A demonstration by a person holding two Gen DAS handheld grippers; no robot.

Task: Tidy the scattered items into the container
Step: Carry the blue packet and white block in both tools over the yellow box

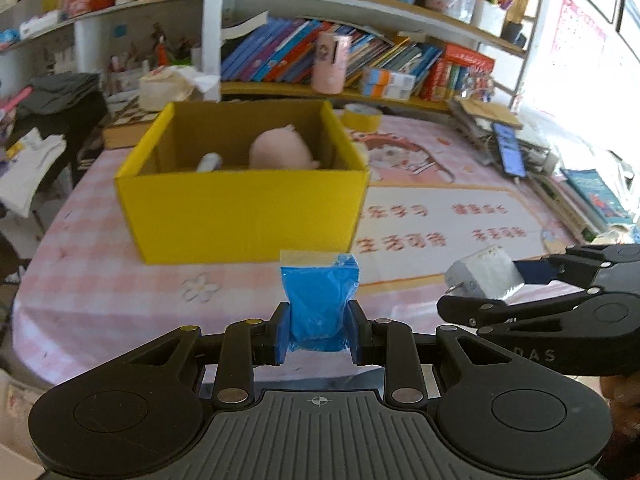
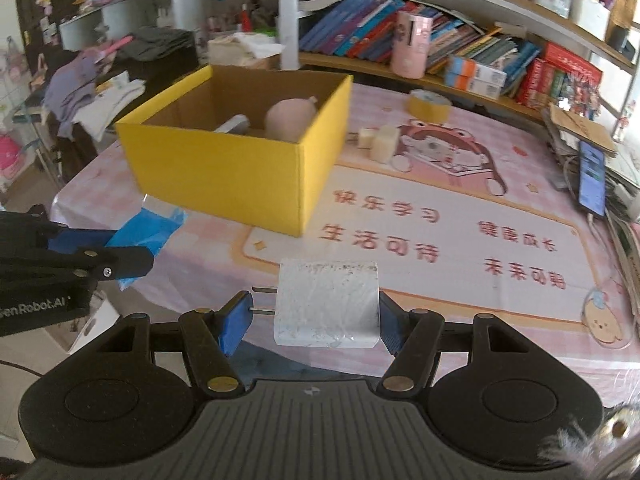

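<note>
both tools carrying items in front of the yellow box

the left tool point(image 1: 318, 334) is clenching a small blue pouch point(image 1: 318, 300) between its blue pads, the pouch standing upright with its clear sealed top edge above the fingers. from the right wrist view the same pouch point(image 2: 146, 234) is showing as crumpled blue plastic sticking out past the left tool's black linkage, above the near left part of the surface.

the right tool point(image 2: 312, 322) is grasping a white plug adapter point(image 2: 328, 304), its pads pressing on the block's two sides, with two metal prongs pointing out to the left. in the left wrist view the adapter point(image 1: 486, 276) is sitting at the tip of the right tool, just to the right of the pouch and apart from it.

both items are hanging above the pink checked surface point(image 2: 460, 320), short of the yellow box point(image 1: 244, 216), which is standing open on the surface ahead. inside the box, a pink rounded toy point(image 1: 280, 148) and a pale cylindrical object point(image 1: 208, 162) are lying against the far wall. to the right of the box, two cream blocks point(image 2: 378, 140) are sitting on the surface, with a roll of yellow tape point(image 2: 429, 105) farther back and a phone point(image 2: 592, 178) lying near the right edge.
</note>
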